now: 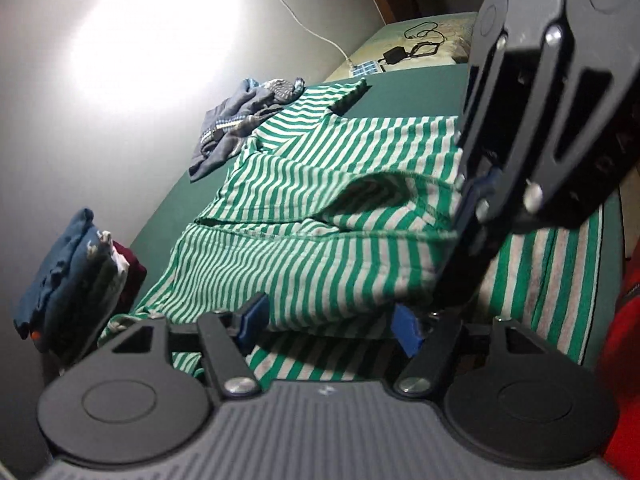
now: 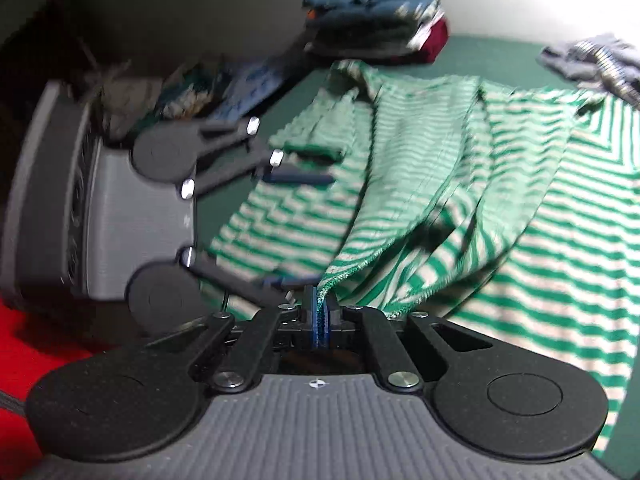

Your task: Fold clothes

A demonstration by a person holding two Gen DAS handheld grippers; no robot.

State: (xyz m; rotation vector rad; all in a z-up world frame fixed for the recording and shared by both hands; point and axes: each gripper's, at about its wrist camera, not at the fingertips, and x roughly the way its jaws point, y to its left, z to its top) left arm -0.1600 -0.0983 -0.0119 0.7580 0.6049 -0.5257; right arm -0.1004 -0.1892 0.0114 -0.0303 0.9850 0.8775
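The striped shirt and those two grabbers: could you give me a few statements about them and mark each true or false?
1. The right gripper is clamped on the striped shirt. True.
2. The left gripper is shut tight. False: its jaws stand open.
3. A stack of folded clothes sits by the wall. True.
4. The shirt lies on a red sheet. False: the sheet is dark green.
5. The shirt is fully folded. False: it is mostly spread out.

Right gripper (image 2: 321,322) jaws pinch the striped shirt's (image 2: 460,184) hem, lifting it.
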